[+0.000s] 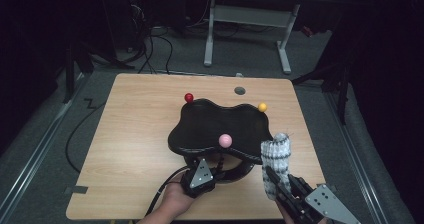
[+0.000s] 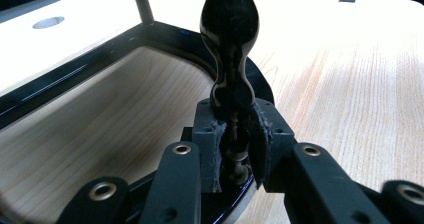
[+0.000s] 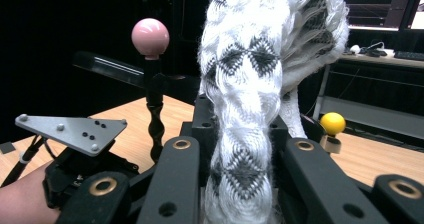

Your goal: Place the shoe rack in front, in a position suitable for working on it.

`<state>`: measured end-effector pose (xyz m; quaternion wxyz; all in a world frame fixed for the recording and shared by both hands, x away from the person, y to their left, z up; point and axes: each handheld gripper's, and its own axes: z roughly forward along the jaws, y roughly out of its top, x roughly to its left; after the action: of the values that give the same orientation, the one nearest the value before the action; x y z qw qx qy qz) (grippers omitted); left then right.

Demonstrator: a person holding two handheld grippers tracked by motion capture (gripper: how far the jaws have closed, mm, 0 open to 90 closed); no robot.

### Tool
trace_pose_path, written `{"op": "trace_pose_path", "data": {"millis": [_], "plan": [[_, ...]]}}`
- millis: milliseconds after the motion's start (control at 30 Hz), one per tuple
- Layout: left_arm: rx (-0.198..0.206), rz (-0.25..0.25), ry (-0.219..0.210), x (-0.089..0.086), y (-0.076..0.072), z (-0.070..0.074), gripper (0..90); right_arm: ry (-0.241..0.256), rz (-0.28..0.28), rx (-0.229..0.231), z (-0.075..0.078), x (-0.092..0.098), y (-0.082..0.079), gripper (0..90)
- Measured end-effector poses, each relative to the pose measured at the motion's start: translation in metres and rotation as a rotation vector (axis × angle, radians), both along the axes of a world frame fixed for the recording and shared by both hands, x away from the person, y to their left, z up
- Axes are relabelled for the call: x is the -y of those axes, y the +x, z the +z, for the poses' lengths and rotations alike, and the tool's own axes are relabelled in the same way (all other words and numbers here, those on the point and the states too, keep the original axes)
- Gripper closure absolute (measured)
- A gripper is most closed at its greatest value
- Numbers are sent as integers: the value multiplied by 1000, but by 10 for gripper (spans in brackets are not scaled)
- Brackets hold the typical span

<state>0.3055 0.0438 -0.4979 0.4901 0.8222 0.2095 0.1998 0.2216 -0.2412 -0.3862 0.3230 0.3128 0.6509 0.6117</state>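
A black stand (image 1: 210, 124) with a wavy top sits mid-table. Three posts on it end in balls: red (image 1: 188, 97), yellow (image 1: 262, 107) and pink (image 1: 225, 140). My left gripper (image 1: 212, 171) is at the stand's near side. In the left gripper view it (image 2: 235, 149) is shut on a black turned post (image 2: 229, 39) rising from the stand's ring base (image 2: 75, 76). My right gripper (image 1: 277, 181) is shut on a white and grey knitted piece (image 1: 276, 156), held upright just right of the stand. In the right gripper view the knit (image 3: 255, 84) hides the gap between the jaws (image 3: 242, 149); the pink ball (image 3: 150, 36) stands to its left.
The wooden table (image 1: 135, 134) has bare room on its left half and a round hole (image 1: 240, 90) near the far edge. Cables (image 1: 150, 49) and a desk frame (image 1: 245, 29) stand on the floor beyond. My left gripper's grey plate (image 3: 75, 129) shows in the right gripper view.
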Motion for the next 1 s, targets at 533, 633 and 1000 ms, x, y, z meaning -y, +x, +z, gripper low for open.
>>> {"op": "trace_pose_path", "data": {"millis": [533, 633, 1000], "plan": [[33, 76, -5, 11, -4, -4, 742, 26, -42, -22, 1, 6, 30, 770], [44, 83, -7, 11, -5, -5, 741, 0, -7, 5, 2, -2, 26, 772], [50, 95, -1, 12, -7, -5, 741, -170, 123, -1, -11, -75, 31, 776]]}}
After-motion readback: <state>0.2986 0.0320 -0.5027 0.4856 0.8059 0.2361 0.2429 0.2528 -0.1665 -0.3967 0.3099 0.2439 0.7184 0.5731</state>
